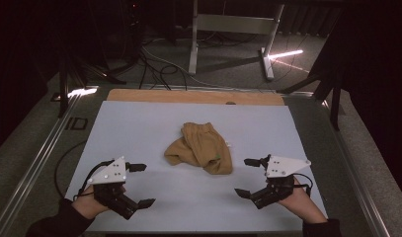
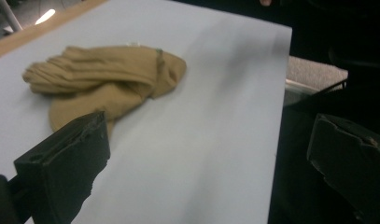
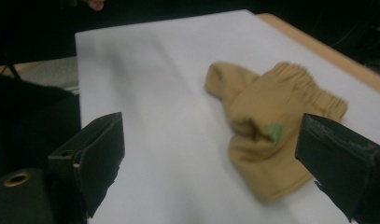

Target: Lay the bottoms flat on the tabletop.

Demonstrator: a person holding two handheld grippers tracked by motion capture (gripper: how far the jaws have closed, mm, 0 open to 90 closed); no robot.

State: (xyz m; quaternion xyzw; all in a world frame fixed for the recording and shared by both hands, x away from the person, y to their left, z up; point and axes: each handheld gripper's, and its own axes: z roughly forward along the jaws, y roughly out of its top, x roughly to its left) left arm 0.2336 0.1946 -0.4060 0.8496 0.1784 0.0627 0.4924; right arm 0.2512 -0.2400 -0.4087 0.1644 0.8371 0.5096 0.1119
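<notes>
- One crumpled tan cloth pair of shorts point(image 1: 199, 148) lies at the white board's point(image 1: 139, 128) middle.
- Two grippers: left gripper point(image 1: 141, 185) at 7 o'clock, right gripper point(image 1: 247, 177) at 5 o'clock, jaws wide, holding nothing.

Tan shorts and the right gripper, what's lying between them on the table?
Nothing. In the high view a bare strip of white tabletop separates the crumpled tan shorts from the open right gripper.

shorts point(image 1: 200, 148) mid-mat point(image 1: 139, 123), between tongs
</notes>
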